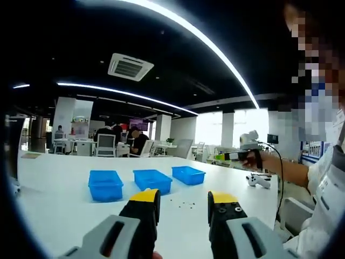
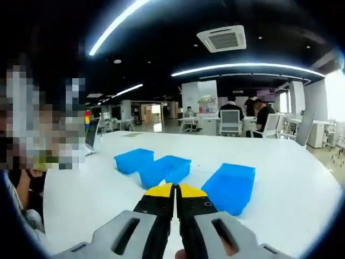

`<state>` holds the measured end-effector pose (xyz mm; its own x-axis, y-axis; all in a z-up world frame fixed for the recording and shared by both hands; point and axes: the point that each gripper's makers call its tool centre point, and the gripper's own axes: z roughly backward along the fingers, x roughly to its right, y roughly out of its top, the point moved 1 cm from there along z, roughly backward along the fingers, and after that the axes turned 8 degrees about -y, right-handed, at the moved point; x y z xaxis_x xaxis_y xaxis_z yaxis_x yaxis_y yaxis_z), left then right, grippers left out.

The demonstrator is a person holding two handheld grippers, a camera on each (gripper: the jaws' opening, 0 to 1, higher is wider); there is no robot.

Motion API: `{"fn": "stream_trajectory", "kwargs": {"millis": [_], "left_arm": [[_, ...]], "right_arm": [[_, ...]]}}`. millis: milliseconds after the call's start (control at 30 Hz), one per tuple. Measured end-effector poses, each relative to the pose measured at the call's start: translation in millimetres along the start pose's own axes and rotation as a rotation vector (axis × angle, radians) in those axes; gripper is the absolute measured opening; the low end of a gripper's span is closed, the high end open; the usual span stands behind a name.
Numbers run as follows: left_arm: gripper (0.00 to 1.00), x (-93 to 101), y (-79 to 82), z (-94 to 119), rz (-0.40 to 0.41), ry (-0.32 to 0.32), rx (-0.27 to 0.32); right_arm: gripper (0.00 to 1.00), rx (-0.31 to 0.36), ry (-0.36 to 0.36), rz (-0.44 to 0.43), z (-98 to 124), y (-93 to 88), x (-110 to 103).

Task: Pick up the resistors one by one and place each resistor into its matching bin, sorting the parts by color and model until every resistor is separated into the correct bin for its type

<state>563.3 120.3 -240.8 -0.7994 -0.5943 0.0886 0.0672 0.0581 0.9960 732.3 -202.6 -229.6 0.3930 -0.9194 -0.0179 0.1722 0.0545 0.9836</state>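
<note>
On the white surface (image 1: 64, 216), just before the middle blue bin (image 1: 152, 179), lie the scattered resistors (image 1: 186, 204): tiny, light, easily bent, so I judge a mid-body pinch best. My left tool (image 1: 183, 200) gapes; my right tool (image 2: 174, 190) is clenched, empty.

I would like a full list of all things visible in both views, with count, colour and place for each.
bins: three, blue, in a row on the white table.
resistors: several tiny dark pieces, scattered on the table in front of the bins.
table: one, white, large.
white device: one, on the table's far right in the left gripper view; kind unclear.
laptop: one, at the table's left edge in the right gripper view.
seated people: a few, at desks in the background.
ceiling vent: one, white.
left tongs: yellow tips, jaws apart, empty.
right tongs: yellow tips, jaws together, above the table near the bins.
</note>
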Motion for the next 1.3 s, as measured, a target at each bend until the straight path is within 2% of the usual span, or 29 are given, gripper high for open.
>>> {"fn": "stream_trajectory", "kwargs": {"millis": [167, 267, 400, 533, 633, 667, 733, 800, 833, 1033, 1167, 1233, 1300], "left_arm": [[0.37, 0.5, 0.0, 0.3, -0.001, 0.002, 0.001], [0.37, 1.1, 0.0, 0.4, -0.001, 0.002, 0.002], [0.37, 0.8, 1.9, 2.1, -0.005, 0.006, 0.009], [0.37, 0.5, 4.2, 4.1, -0.008, 0.011, 0.015], [0.37, 1.2, 4.4, 4.3, -0.010, 0.008, 0.015], [0.37, 1.2, 4.5, 4.5, -0.010, 0.009, 0.015], [0.37, 0.7, 5.2, 4.8, -0.010, 0.010, 0.017], [0.37, 0.2, 6.3, 5.5, -0.013, 0.011, 0.021], [0.37, 0.1, 6.9, 6.0, -0.014, 0.012, 0.022], [0.37, -0.5, 5.9, 4.6, -0.013, 0.012, 0.020], [0.37, 0.3, 5.0, 3.4, -0.013, 0.009, 0.017], [0.37, -0.3, 5.3, 3.4, -0.013, 0.010, 0.017], [0.37, -0.9, 5.3, 3.5, -0.013, 0.011, 0.017]], "right_arm": [[0.05, -0.051, -0.053, 0.020, -35.0, -2.3, 18.9], [0.05, -0.058, -0.090, 0.018, -52.3, -0.6, 28.4], [0.05, -0.071, -0.137, 0.000, -82.6, -1.5, 54.2], [0.05, -0.072, -0.189, -0.002, -88.4, -6.4, 64.4], [0.05, -0.077, -0.253, -0.008, -93.0, -9.2, 76.1], [0.07, -0.078, -0.278, 0.017, -92.8, -10.9, 79.6], [0.27, -0.082, -0.293, 0.028, -95.3, -11.0, 85.3], [0.53, -0.077, -0.291, 0.023, -96.5, -9.3, 87.3], [0.56, -0.067, -0.289, 0.024, -94.7, -7.9, 85.5], [0.53, -0.046, -0.263, 0.034, -87.2, -1.5, 77.6], [0.51, -0.016, -0.232, 0.058, -64.6, 4.6, 62.6], [0.51, 0.009, -0.203, 0.113, -52.4, 11.0, 48.7], [0.52, 0.034, -0.174, 0.117, -37.3, 14.6, 33.9]]}}
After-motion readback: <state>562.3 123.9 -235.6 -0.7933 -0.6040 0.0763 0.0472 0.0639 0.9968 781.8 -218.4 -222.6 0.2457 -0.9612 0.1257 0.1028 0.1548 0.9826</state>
